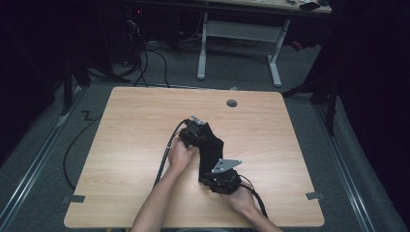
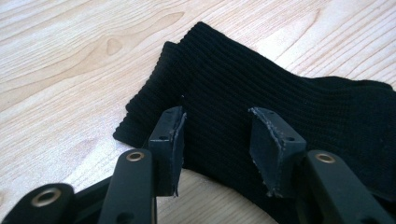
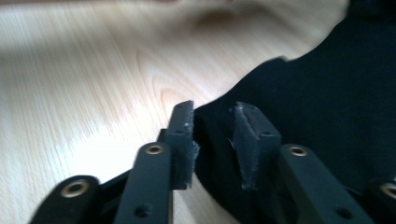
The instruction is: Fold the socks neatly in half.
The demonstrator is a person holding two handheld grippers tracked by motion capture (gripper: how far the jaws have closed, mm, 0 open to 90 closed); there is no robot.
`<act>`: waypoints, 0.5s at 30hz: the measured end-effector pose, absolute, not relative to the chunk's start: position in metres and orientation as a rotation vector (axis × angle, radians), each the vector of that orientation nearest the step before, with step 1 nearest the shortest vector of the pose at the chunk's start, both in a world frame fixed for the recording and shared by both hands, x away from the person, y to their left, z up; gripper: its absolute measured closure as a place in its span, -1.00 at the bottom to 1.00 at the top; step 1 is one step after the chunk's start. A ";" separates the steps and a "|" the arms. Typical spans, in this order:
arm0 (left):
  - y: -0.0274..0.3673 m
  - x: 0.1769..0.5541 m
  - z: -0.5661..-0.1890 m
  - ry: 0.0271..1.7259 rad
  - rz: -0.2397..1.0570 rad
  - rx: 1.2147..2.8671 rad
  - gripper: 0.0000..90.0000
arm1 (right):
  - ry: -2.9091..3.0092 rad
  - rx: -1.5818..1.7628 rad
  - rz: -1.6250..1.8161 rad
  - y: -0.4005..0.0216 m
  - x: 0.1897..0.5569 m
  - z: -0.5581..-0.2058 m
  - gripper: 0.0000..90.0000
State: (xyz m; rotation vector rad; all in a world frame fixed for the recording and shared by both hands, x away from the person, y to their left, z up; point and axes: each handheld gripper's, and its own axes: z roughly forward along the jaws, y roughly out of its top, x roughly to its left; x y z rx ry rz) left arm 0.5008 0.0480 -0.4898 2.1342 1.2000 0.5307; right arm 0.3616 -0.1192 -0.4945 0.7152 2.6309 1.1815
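A black ribbed sock (image 1: 212, 147) lies on the wooden table (image 1: 135, 125), a little right of its middle. My left gripper (image 1: 197, 131) is at the sock's far end. In the left gripper view it (image 2: 218, 114) hangs open just over the ribbed cuff (image 2: 224, 79), where two layers show, and its pads (image 2: 266, 140) press on nothing. My right gripper (image 1: 215, 175) is at the sock's near end. In the right gripper view it (image 3: 214, 107) is open, with the sock's edge (image 3: 299, 93) lying between the jaws and a gap at each pad.
A round cable hole (image 1: 232, 103) sits near the table's far edge. Grey tape tabs (image 1: 73, 198) mark the near corners. A cable (image 1: 164, 154) trails from the left gripper across the table. Beyond, on the floor, stand a white-legged desk (image 1: 239, 34) and loose cables.
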 end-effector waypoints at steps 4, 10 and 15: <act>0.048 0.501 -0.489 1.202 0.529 2.138 0.21 | 2.490 0.759 1.313 -0.137 0.366 -0.471 0.49; 0.048 0.500 -0.489 1.199 0.530 2.141 0.21 | 2.405 0.979 1.151 -0.151 0.404 -0.472 0.60; 0.050 0.495 -0.489 1.181 0.524 2.152 0.20 | 2.513 0.915 1.037 -0.145 0.398 -0.498 0.71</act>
